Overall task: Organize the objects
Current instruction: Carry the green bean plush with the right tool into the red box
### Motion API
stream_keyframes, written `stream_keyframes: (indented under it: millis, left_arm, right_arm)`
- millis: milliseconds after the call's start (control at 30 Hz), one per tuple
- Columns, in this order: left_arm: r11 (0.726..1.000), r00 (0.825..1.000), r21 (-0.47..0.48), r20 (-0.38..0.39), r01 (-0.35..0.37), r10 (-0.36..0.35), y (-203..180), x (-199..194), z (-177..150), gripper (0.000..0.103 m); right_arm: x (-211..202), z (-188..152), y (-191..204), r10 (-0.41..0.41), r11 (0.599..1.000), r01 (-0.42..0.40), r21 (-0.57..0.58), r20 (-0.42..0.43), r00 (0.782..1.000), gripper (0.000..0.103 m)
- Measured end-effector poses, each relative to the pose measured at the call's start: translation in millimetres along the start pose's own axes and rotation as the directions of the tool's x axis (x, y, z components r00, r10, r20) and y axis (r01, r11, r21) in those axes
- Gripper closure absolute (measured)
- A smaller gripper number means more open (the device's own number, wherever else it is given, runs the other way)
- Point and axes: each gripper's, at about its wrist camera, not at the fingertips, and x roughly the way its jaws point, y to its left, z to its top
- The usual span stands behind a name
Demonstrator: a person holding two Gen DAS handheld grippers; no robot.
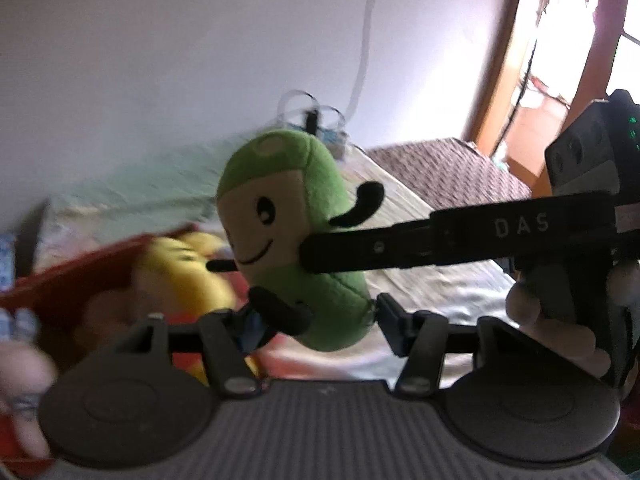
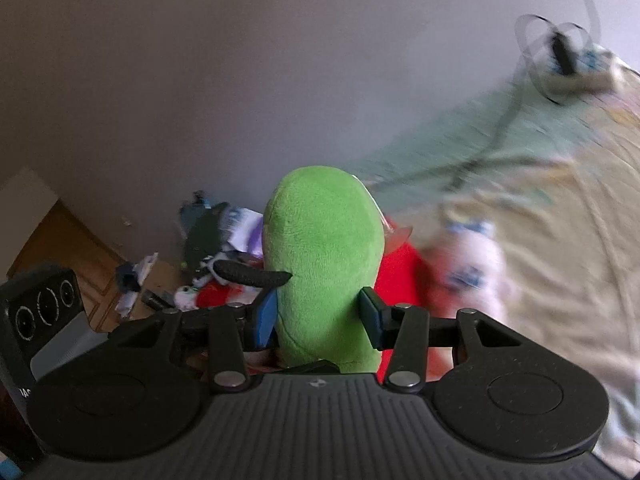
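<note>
A green plush toy (image 1: 296, 248) with a cream smiling face and thin black limbs hangs above the bed. My left gripper (image 1: 316, 316) is shut on its lower end. My right gripper reaches in from the right in the left wrist view (image 1: 440, 240) and presses the toy's side. In the right wrist view the toy's green back (image 2: 324, 264) sits between my right gripper's (image 2: 320, 316) fingers, which are shut on it. A red box (image 1: 80, 276) at the left holds a yellow plush (image 1: 184, 276); it also shows red behind the toy (image 2: 400, 280).
The bed (image 1: 440, 288) has a pale patterned sheet. A brown woven mat (image 1: 448, 172) lies at its far end by a window. A clear-bladed small fan (image 2: 560, 60) stands by the wall. Clutter (image 2: 216, 248) lies on the wooden floor. A white and blue toy (image 2: 472, 264) lies on the bed.
</note>
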Motion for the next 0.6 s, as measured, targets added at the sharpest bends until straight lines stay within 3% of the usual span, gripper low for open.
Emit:
stream_keyframes:
  millis: [200, 333, 600]
  left_arm:
    - [0.992, 0.993, -0.061, 0.022, -0.115, 0.116, 58.5, -27.5, -12.5, 0.046]
    - [0.974, 0.982, -0.122, -0.017, -0.191, 0.19, 101.0, -29.6, -23.7, 0.046]
    - [0.932, 0.972, -0.285, -0.138, -0.223, 0.19, 171.8, 3.3, -60.9, 0.045]
  right_arm:
    - [65.2, -5.3, 33.6, 0.053, 0.998, -0.053, -0.019, -0.033, 0.998, 0.054]
    - [114.9, -15.1, 45.7, 0.073, 0.997, -0.071, 0.034, -0.086, 0.994, 0.054]
    - [186.7, -43.6, 50.4, -0.021, 0.998, 0.032, 0.059, -0.185, 0.983, 0.054]
